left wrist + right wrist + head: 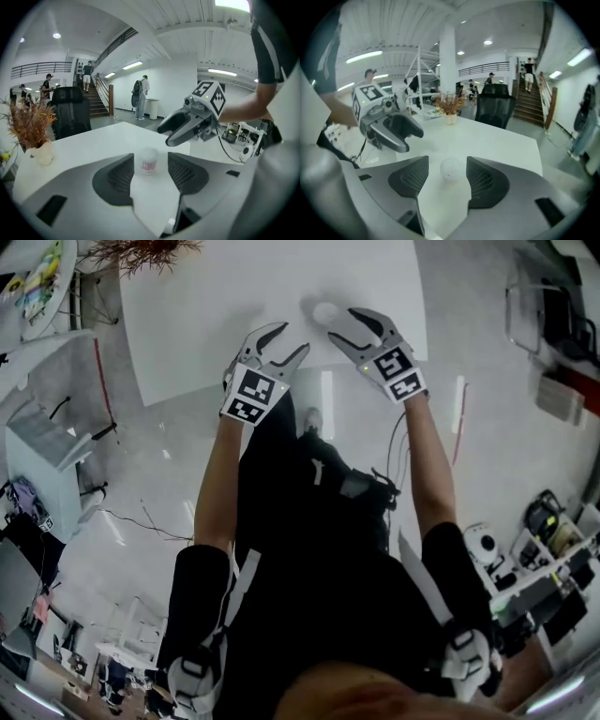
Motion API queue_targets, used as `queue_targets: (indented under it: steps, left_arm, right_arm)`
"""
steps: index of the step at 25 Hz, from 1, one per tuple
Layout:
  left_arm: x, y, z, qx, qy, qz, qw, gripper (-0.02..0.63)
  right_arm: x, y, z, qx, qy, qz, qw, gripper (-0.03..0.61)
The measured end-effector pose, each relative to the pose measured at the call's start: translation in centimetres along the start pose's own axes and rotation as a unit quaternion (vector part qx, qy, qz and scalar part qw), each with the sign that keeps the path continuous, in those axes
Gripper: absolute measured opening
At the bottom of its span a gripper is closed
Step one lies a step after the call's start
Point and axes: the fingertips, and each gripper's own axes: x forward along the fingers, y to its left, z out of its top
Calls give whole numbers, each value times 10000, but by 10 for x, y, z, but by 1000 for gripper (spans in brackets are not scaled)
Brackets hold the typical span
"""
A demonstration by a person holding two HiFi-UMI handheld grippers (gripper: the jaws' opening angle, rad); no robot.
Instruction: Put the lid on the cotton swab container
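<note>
— While the left claw and the right claw hang at the near edge of the white surface, where does the cotton swab container stand?
— Upright on the surface, close to that edge, just ahead of the right claw's tips. The left claw is off to one side of it.
— Is either claw on it?
— No. The right gripper view shows its jaws wide apart, the container in line with the gap and beyond the pads, untouched. The left claw is spread as well, and the container stands out in front of it, free.
— And the lid?
— Whitish and rounded, it covers the top. Under it a red label faces the left claw. Blur hides how firmly it sits.
— Anything else there?
— A pale vase of dried stems at a far corner, well apart from the container, and a black chair behind the surface.
</note>
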Motion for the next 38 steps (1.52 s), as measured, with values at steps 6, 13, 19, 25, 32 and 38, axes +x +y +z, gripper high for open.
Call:
queue_targets:
  steps: [6, 13, 19, 25, 32, 38]
  left_arm:
    - [-46, -21, 40, -731, -789, 548, 9927, 66]
    - [-124, -57, 74, -979, -1231, 1714, 9726, 6]
    - [-195, -90, 103, -911, -1657, 2351, 9534, 6]
    - [-244, -104, 135, -725, -1966, 2664, 9408, 6]
    - [-267, -95, 147, -1013, -2156, 2562, 9368, 6]
    - [-276, -76, 146, -861, -2059, 2485, 9426, 6]
  right_arm:
    - [-41, 13, 8, 1241, -485, -575, 9894, 214]
    - [-109, 42, 14, 1487, -938, -1152, 9777, 55]
    - [-157, 65, 24, 1716, -1264, -1433, 9665, 10]
    - [-196, 91, 65, 1820, -1740, -1688, 9529, 6]
    - [-246, 111, 118, 1716, -2290, -2000, 9371, 6]
    - [-262, 125, 128, 1827, -2422, -2188, 9274, 6]
